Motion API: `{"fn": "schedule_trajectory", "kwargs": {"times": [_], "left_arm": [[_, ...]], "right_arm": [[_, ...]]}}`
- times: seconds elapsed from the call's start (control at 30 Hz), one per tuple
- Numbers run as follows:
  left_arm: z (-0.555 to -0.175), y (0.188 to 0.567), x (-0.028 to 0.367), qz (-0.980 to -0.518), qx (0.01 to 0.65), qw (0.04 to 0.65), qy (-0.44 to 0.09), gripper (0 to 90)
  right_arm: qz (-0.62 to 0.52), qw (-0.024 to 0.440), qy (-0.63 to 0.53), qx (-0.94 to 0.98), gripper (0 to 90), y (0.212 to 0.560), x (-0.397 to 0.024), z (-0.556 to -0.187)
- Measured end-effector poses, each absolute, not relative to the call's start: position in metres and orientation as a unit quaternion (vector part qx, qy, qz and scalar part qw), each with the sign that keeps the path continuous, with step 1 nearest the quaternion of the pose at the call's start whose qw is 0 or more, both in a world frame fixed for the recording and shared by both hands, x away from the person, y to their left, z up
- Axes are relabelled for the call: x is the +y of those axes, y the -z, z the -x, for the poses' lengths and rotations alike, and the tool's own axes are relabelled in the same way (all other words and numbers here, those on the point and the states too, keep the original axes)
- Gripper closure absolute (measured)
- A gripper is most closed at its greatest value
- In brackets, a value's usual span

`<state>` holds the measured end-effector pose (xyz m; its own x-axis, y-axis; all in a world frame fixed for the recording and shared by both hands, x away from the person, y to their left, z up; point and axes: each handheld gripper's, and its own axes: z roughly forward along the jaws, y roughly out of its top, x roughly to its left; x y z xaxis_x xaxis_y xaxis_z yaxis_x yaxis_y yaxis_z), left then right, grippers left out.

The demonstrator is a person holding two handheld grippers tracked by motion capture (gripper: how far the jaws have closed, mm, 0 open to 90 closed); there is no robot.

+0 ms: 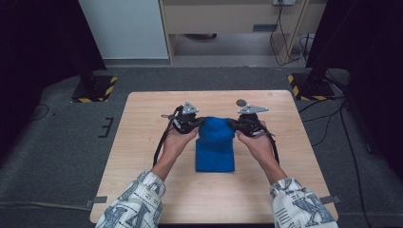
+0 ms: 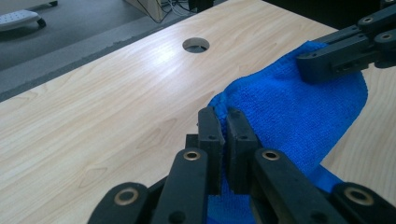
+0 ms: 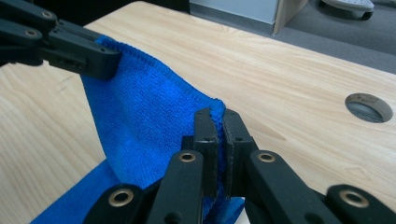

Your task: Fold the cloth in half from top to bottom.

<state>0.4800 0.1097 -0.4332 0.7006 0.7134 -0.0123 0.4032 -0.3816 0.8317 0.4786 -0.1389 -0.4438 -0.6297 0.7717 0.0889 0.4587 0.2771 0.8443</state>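
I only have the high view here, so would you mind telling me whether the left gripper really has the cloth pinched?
Observer: Yes. In the left gripper view the left gripper has its jaws shut on the cloth's edge, with blue showing between them.
Operator: Thank you. And is the right one the same?
Observer: It is. The right gripper is shut on another corner of that edge, and the cloth hangs between the two grippers.
Operator: Good. Does the cloth's far end reach the hole in the table?
Observer: No. In the left gripper view, bare wood lies between the cloth and the hole.
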Motion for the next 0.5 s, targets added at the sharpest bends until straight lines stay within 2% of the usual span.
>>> {"fn": "schedule_trajectory", "kwargs": {"times": [0.5], "left_arm": [[-0.451,0.45,0.111,-0.821,0.334,0.436,-0.156,86.3]], "right_arm": [[-0.38,0.162,-0.438,0.799,86.2,0.464,-0.14,-0.46]]}}
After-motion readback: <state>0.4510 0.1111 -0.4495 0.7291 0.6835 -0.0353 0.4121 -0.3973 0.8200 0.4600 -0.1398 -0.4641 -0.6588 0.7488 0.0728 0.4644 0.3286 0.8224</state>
